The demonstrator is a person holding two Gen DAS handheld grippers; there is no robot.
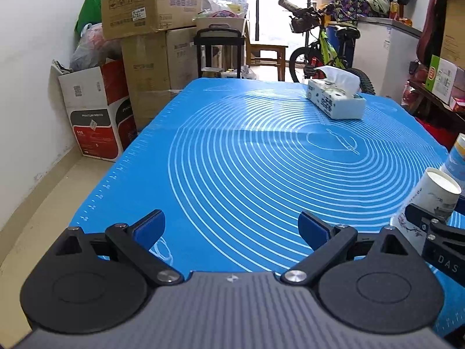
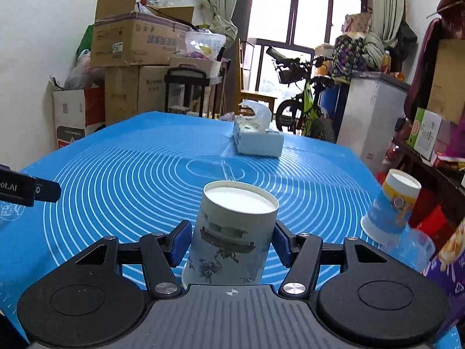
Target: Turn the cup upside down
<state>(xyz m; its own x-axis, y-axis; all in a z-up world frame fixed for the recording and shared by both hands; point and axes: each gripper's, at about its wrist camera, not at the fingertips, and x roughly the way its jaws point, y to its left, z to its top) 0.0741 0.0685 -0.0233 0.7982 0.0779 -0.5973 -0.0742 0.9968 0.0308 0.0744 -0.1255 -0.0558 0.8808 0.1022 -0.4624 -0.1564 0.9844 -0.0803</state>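
Observation:
A white paper cup (image 2: 232, 229) with a dark ink print stands upside down on the blue mat (image 2: 116, 174), flat base up and wide rim down. My right gripper (image 2: 232, 242) has its blue pads on both sides of the cup, close to its wall; contact is hard to judge. The cup also shows at the right edge of the left wrist view (image 1: 430, 200), with the right gripper's finger (image 1: 421, 215) in front of it. My left gripper (image 1: 232, 226) is open and empty over the near left part of the mat.
A second paper cup (image 2: 389, 203) with a blue and orange print sits upside down on a clear plastic bottle at the mat's right edge. A tissue box (image 2: 257, 139) lies at the far side. Boxes, a bicycle and a cabinet stand beyond the table.

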